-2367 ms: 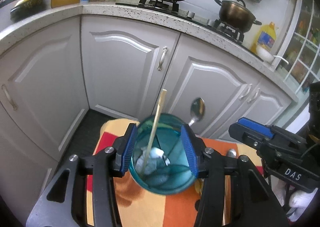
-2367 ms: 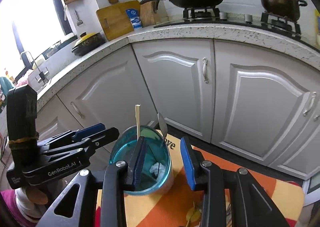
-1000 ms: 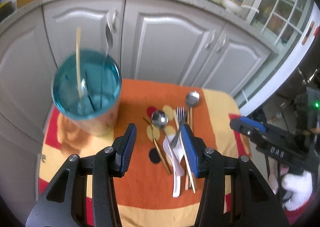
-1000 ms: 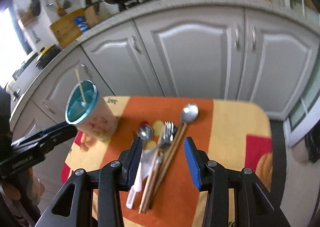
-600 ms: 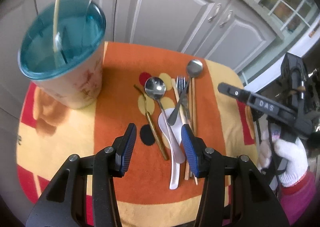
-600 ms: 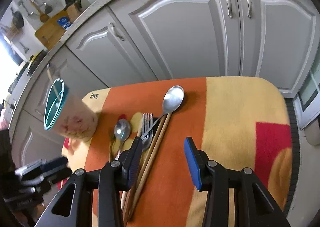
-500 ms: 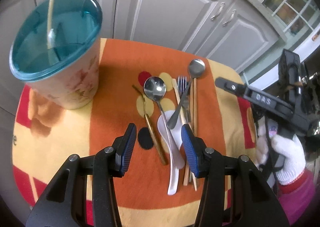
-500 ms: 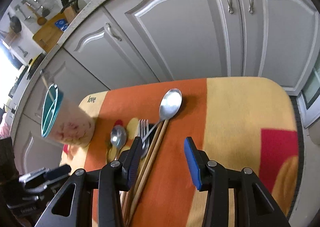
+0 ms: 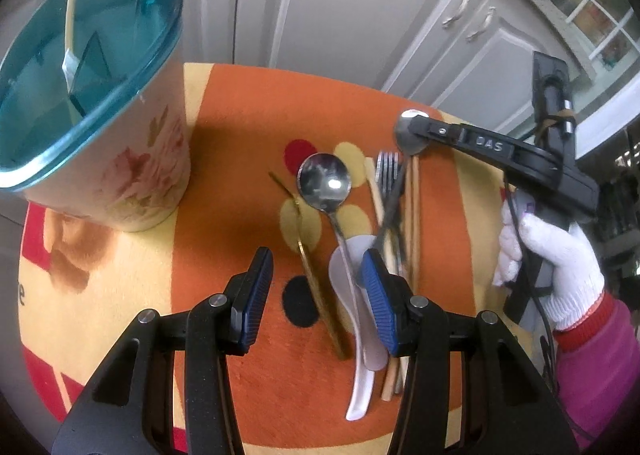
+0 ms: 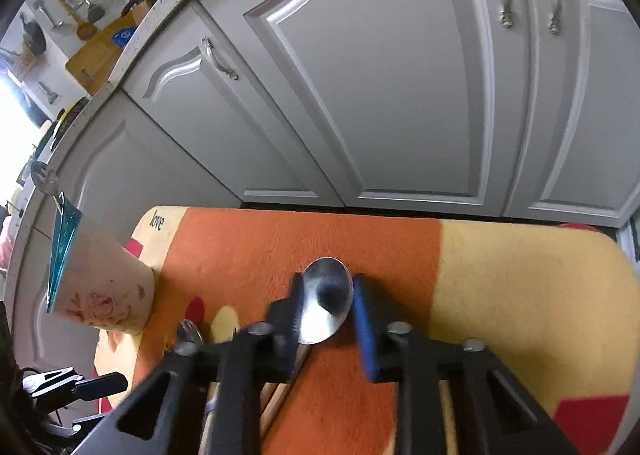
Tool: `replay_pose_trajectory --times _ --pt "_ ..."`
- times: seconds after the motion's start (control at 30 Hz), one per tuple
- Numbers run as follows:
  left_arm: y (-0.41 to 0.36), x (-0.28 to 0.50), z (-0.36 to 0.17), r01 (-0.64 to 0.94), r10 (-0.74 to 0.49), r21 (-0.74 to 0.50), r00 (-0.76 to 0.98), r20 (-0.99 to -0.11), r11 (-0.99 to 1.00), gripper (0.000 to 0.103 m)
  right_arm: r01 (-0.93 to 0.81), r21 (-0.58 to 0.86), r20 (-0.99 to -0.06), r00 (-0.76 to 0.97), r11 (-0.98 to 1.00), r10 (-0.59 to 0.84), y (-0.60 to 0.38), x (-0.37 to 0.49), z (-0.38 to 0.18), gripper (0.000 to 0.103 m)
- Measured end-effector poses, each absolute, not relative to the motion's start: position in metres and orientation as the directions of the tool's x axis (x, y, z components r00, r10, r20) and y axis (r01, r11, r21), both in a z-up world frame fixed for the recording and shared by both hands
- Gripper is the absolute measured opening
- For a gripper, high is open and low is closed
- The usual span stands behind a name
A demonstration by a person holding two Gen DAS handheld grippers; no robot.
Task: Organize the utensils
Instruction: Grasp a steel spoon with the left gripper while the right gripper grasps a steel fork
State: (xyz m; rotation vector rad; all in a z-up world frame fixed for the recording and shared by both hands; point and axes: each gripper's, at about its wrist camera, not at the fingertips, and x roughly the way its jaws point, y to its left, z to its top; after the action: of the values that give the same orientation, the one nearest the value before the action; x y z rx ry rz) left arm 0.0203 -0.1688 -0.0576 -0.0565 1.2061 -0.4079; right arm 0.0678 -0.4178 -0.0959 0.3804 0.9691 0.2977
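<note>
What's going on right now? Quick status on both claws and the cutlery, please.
Right claw low, jaws either side of the big spoon, not closed. Left claw open, empty, above the cutlery pile. Cup upright, nothing blocking.

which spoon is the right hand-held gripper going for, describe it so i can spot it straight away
Start at the orange and yellow cloth and find the pile of loose utensils right of the floral cup. The spoon is the metal one at the pile's far right end, farthest from the cup. Unlike the other metal spoon, its bowl sits between the open fingers of the right hand-held gripper.
</note>
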Motion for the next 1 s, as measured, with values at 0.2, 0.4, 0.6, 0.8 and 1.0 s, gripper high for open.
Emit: replay_pose_trajectory --times 0.2,0.4,0.6,0.8,1.0 --pt "-0.163 0.032 -0.073 0.212 -0.302 -0.247 0.296 -0.906 0.946 0.046 -0.116 0.474 -0.722 0.516 0.873 0.461 -0.419 0.057 -0.094 0.005" --pt "-0.17 0.045 -0.079 0.161 -0.258 -0.215 0.326 -0.91 0.963 0.046 -0.19 0.481 -0.715 0.481 0.856 0.508 -0.415 0.033 -0.08 0.004" --pt "-0.182 0.059 -0.086 0.141 -0.179 -0.138 0.352 -0.919 0.98 0.041 -0.2 0.481 -0.713 0.477 0.853 0.514 -0.422 0.02 -0.075 0.004" --pt "-0.194 0.067 -0.091 0.162 -0.168 -0.119 0.333 -0.928 0.98 0.025 -0.213 0.485 -0.713 0.466 0.848 0.524 -0.421 0.02 -0.074 0.004" --pt "-0.205 0.076 -0.09 0.187 -0.204 -0.15 0.32 -0.925 0.971 0.01 -0.209 0.488 -0.729 0.436 0.847 0.528 -0.42 0.033 -0.082 0.004"
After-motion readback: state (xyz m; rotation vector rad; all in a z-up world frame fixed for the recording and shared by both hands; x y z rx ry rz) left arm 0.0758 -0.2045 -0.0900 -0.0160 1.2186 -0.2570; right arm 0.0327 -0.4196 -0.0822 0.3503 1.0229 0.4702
